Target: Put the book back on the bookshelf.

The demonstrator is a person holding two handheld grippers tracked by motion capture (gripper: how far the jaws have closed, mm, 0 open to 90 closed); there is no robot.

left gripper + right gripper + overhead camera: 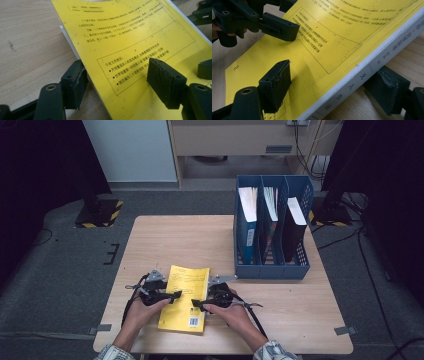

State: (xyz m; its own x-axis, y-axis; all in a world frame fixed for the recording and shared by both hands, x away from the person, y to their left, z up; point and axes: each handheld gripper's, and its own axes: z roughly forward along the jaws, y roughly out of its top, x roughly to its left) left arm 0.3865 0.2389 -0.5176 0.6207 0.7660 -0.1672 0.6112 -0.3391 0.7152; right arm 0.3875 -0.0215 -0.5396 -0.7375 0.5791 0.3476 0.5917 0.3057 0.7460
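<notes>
The person is sitting at the near side of the desk (165, 235), and both forearms are coming up from the near edge, bent a little toward each other. The left hand (142, 312) is holding the left tongs (172, 296) with the jaws pointing to the right, toward the other hand. The right hand (231, 312) is holding the right tongs (196, 304) with the jaws pointing to the left. So the two tongs are facing each other, and the yellow book (187, 295) is lying between them on the desk.

In the left gripper view, the left tongs are standing partly open over the left edge of the book. One jaw is sitting low at the page edge, beside the desk surface, and the other jaw is hovering over the yellow cover (140, 45). I am seeing a gap between this upper pad and the cover, so it is not pressing the book.

In the right gripper view, the right tongs are also partly open, around the spine side of the book. One jaw is above the cover (329, 30) and the other is lying below, under the white spine (352, 85) with black characters. That side of the book seems to be a little raised from the desk. If the lower pad is really touching the book, I cannot tell; the upper pad is clear of it.

Beyond the right tongs, well apart, a blue file rack (272, 265) with three compartments is standing on the desk, each compartment holding a book or folder.
</notes>
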